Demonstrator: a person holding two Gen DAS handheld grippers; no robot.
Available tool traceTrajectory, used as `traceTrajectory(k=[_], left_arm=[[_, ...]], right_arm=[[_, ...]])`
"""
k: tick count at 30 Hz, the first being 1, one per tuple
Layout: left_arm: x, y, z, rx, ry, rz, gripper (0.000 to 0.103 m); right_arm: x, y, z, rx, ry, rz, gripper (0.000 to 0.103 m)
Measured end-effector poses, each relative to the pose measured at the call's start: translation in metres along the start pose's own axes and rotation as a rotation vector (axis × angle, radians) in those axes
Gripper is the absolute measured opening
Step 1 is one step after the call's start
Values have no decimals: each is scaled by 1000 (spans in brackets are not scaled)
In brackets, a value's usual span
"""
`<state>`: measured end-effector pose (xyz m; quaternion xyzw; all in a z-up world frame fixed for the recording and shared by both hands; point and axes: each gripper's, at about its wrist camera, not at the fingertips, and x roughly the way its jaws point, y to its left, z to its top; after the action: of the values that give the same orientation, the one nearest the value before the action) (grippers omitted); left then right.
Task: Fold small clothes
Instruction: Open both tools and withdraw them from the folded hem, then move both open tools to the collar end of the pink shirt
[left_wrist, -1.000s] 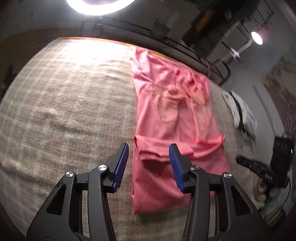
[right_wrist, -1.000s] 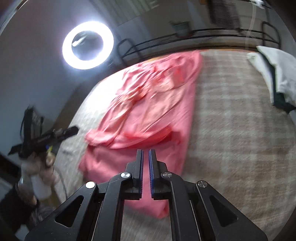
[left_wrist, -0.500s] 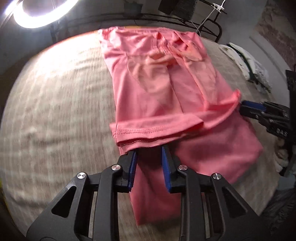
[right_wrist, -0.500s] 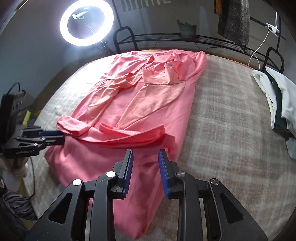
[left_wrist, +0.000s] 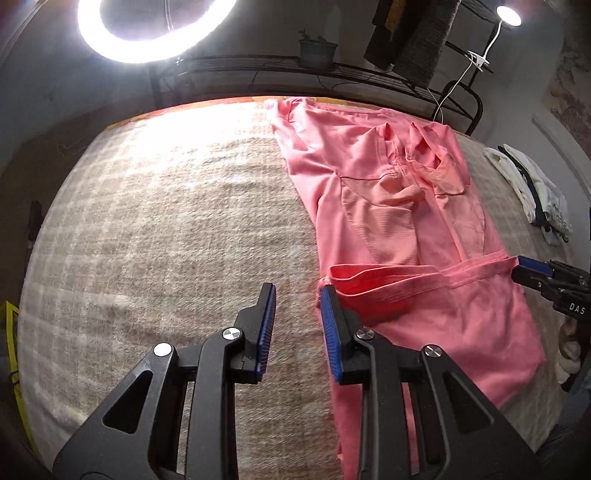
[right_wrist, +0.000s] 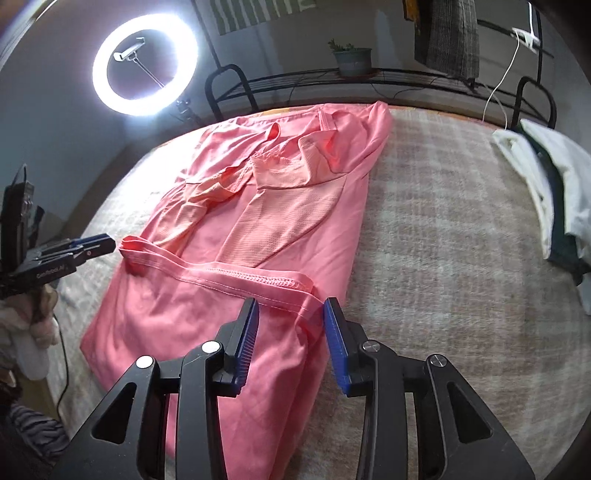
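While folded, pink shirt (left_wrist: 436, 317) on blanket (left_wrist: 166, 229)

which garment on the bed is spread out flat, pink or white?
The pink shirt, laid out lengthwise mid-bed between the open grippers. The white clothes sit bunched at the right edge.
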<state>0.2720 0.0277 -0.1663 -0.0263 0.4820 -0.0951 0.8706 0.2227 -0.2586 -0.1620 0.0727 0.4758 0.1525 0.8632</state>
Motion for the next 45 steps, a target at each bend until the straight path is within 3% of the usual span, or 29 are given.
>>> traceTrajectory(k=[5, 7, 9, 13, 18, 22, 28, 35, 37, 38, 40, 43, 45], left_arm=[[0, -4, 0, 10, 4, -6, 25], [0, -6, 1, 10, 4, -9, 25], [0, -8, 1, 13, 1, -6, 25], [0, -10, 2, 19, -12, 10, 25], [9, -16, -1, 39, 3, 19, 25], [15, -23, 5, 62, 5, 28, 25], [20, -6, 45, -15, -24, -18, 25], [54, 16, 101, -64, -42, -53, 25], [68, 22, 115, -77, -38, -61, 25], [77, 25, 123, -88, -36, -56, 25], [87, 31, 135, -116, -48, -35, 25], [94, 29, 150, -136, -66, -92, 25], [97, 15, 160, -121, -63, -177, 25]], right_arm=[[5, 4, 1, -19, 9, -22, 31], [6, 2, 0, -2, 14, -18, 7], [4, 1, -1, 3, 2, -36, 1], [-6, -7, -2, 13, -25, -124, 1], [-5, -12, -1, 20, 6, -20, 1], [-9, -7, 9, 1, -9, -19, 3], [-12, -22, 37, 20, -44, 15, 4], [13, -62, 78, 110, -74, 51, 4], [22, -72, 91, 112, -74, 42, 12], [28, -77, 99, 109, -78, 30, 22], [37, -85, 112, 101, -98, -21, 23], [45, -98, 128, 123, -127, 34, 23], [54, -105, 137, 136, -128, 57, 23]])
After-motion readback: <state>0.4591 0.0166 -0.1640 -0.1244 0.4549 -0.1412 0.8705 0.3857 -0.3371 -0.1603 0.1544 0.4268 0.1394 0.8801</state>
